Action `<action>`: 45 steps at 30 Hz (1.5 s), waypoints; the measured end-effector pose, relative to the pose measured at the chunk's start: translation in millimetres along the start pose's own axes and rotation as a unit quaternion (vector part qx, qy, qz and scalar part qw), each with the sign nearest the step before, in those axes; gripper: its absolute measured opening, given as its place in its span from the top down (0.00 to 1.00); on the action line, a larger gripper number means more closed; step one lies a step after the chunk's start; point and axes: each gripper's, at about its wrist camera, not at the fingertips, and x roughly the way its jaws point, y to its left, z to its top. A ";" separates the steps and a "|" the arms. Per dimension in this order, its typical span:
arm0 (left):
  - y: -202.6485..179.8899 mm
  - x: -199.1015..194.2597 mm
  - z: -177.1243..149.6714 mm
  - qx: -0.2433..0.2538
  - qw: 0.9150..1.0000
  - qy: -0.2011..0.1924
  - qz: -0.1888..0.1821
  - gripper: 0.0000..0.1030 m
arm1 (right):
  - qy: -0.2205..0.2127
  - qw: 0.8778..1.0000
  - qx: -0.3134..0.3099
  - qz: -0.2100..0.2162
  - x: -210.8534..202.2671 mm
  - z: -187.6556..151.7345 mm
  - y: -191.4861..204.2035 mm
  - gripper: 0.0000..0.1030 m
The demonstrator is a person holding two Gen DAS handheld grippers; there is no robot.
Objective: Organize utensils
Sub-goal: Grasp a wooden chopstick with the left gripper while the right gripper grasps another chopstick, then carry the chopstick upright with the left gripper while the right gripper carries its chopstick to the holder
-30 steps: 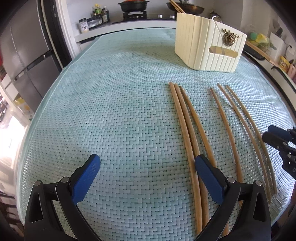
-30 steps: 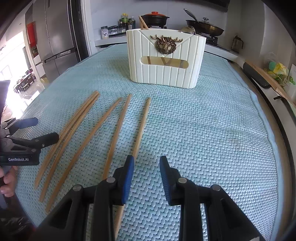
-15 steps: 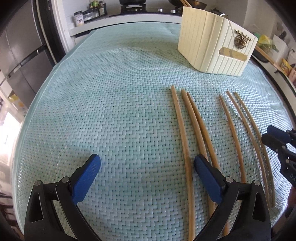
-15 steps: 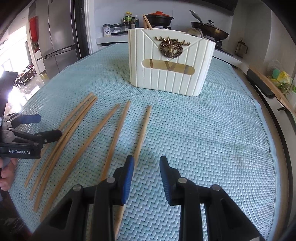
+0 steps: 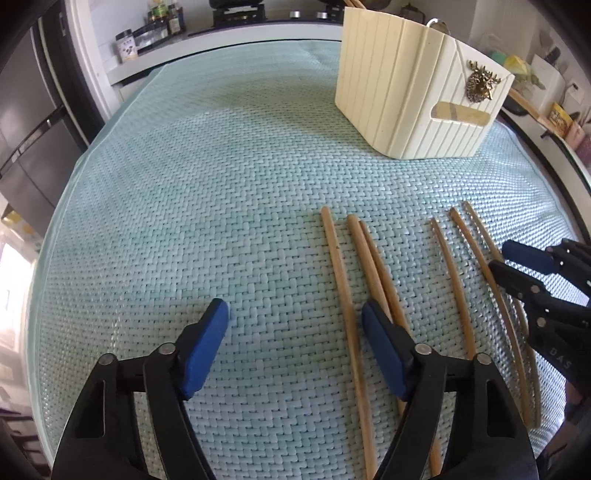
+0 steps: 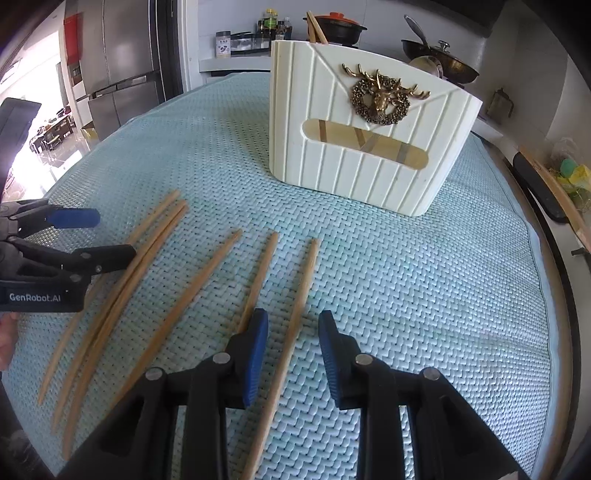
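Note:
Several wooden chopsticks [image 5: 341, 280] lie side by side on a pale green woven mat [image 5: 207, 192]; they also show in the right wrist view [image 6: 207, 280]. A cream ribbed utensil holder [image 6: 365, 133] with a gold deer emblem stands behind them, with chopsticks in it; it also shows in the left wrist view [image 5: 417, 96]. My left gripper [image 5: 295, 314] is open low over the mat, its right finger over the left group of chopsticks. My right gripper [image 6: 291, 325] is open, its jaws either side of the rightmost chopstick [image 6: 295, 317].
A kitchen counter with jars [image 5: 147, 26], a stove with a pot [image 6: 338, 26] and a wok [image 6: 439, 59] stands behind the table. A steel fridge [image 6: 122, 74] is at the left. A board [image 6: 554, 188] lies at the table's right edge.
Both grippers have moved forward toward the holder and lower over the chopsticks. The left gripper's jaws have narrowed. The right gripper's jaws now straddle the rightmost chopstick.

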 end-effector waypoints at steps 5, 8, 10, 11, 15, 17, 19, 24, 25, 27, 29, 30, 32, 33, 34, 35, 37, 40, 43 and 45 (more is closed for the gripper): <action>-8.4 2.7 15.1 0.013 1.000 0.022 -0.011 0.67 | 0.022 1.000 0.012 0.010 16.0 25.0 -8.6 0.81; -11.9 4.7 20.0 0.022 0.999 0.029 -0.023 0.90 | 0.030 0.999 0.011 0.015 19.7 31.7 -9.2 0.93; -11.8 5.3 21.7 0.017 0.999 0.029 -0.028 0.94 | 0.030 0.999 0.013 0.016 22.9 36.6 -11.5 0.94; -10.9 5.7 22.7 0.013 0.999 0.028 -0.029 0.95 | 0.030 0.999 0.016 0.018 23.8 37.9 -13.3 0.94; -0.5 4.7 28.4 0.004 0.999 0.016 -0.042 0.96 | 0.018 0.998 0.052 0.040 19.7 44.4 -30.6 0.94; 0.7 -6.9 26.5 -0.001 0.999 -0.003 -0.048 0.96 | 0.001 0.997 0.066 0.050 7.8 45.6 -39.5 0.94; 5.5 -23.3 26.5 -0.010 0.998 -0.024 -0.058 0.96 | -0.019 0.995 0.079 0.061 -9.4 43.3 -48.9 0.94; 6.2 -81.1 21.6 -0.017 0.993 -0.085 -0.077 0.96 | -0.075 0.989 0.098 0.085 -64.4 44.3 -60.8 0.94; 6.7 -91.7 22.9 -0.017 0.992 -0.097 -0.080 0.96 | -0.089 0.987 0.099 0.089 -76.7 44.4 -62.2 0.94; 8.3 -115.1 21.7 -0.016 0.989 -0.121 -0.086 0.96 | -0.114 0.984 0.101 0.093 -99.7 42.6 -65.9 0.94; 6.0 -135.7 17.9 -0.016 0.985 -0.142 -0.093 0.96 | -0.138 0.980 0.105 0.097 -120.8 41.3 -68.0 0.94; 4.3 -144.9 16.5 -0.015 0.984 -0.151 -0.095 0.96 | -0.149 0.978 0.106 0.099 -130.7 39.2 -69.8 0.94; 6.9 -155.1 18.7 -0.013 0.981 -0.166 -0.099 0.96 | -0.170 0.975 0.106 0.099 -148.0 31.4 -66.9 0.94; 6.9 -160.2 18.2 -0.013 0.980 -0.173 -0.100 0.96 | -0.179 0.973 0.106 0.098 -154.7 32.4 -65.6 0.94; 8.2 -162.1 22.0 -0.014 0.978 -0.179 -0.102 0.96 | -0.188 0.972 0.106 0.096 -161.3 32.1 -65.5 0.94; 10.0 -164.7 24.0 -0.014 0.977 -0.185 -0.105 0.96 | -0.196 0.971 0.104 0.093 -166.8 33.3 -65.6 0.94; 6.0 -173.5 22.4 -0.014 0.974 -0.197 -0.107 0.96 | -0.212 0.969 0.098 0.084 -177.0 33.2 -61.6 0.94; 0.9 -183.8 24.5 -0.013 0.971 -0.210 -0.111 0.96 | -0.233 0.965 0.091 0.072 -188.8 35.9 -59.9 0.94; -2.5 -190.6 28.4 -0.013 0.969 -0.219 -0.114 0.96 | -0.247 0.963 0.088 0.067 -198.5 41.1 -59.2 0.94; -4.3 -194.0 33.7 -0.013 0.967 -0.224 -0.117 0.96 | -0.254 0.961 0.086 0.063 -204.0 45.4 -59.0 0.94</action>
